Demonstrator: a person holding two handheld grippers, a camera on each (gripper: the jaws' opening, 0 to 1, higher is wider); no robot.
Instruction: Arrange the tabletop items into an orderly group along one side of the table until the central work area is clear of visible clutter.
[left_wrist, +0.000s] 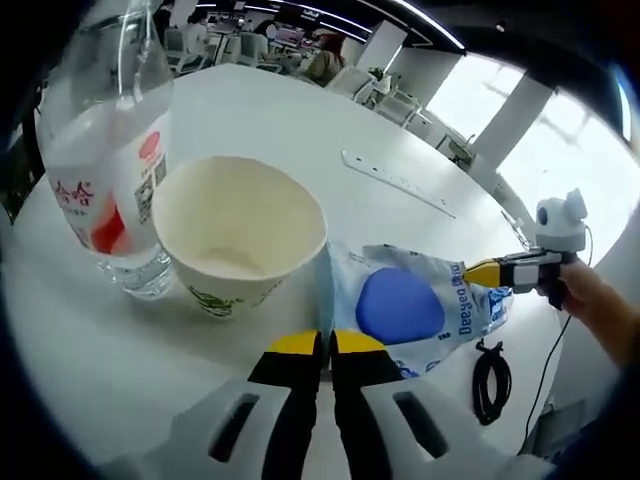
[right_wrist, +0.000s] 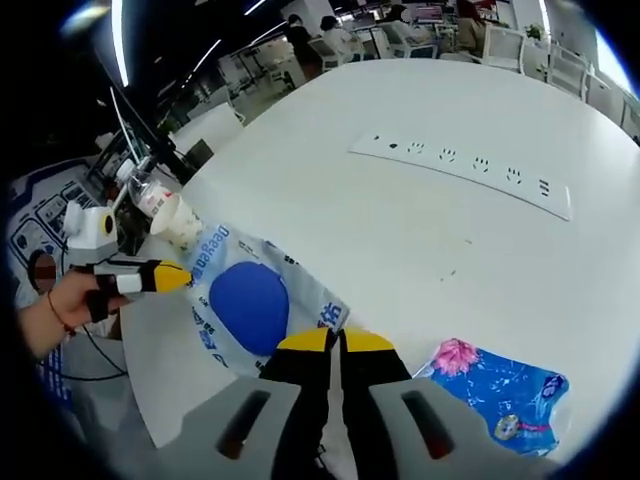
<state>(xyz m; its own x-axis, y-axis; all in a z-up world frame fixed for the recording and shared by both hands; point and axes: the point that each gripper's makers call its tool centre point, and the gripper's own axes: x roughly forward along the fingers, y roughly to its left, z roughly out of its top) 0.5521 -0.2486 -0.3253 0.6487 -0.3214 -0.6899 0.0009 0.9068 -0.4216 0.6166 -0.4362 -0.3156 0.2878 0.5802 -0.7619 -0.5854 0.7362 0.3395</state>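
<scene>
White round table (right_wrist: 480, 260) in an open office was what I had under both grippers. On it lay the white plastic packet with a big blue oval (left_wrist: 405, 305), stretched between them: my left gripper (left_wrist: 327, 345) had its jaws pinched together on one end, my right gripper (right_wrist: 335, 342) clamped the other. Just beside it stood a cream paper cup (left_wrist: 238, 235) and a clear water bottle (left_wrist: 105, 170). A blue floral pouch (right_wrist: 505, 390) lay near, a white power strip (right_wrist: 465, 172) further off.

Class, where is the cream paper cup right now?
In the left gripper view, the cream paper cup stands left of centre, between the clear plastic bottle and the blue-and-white plastic packet.
</scene>
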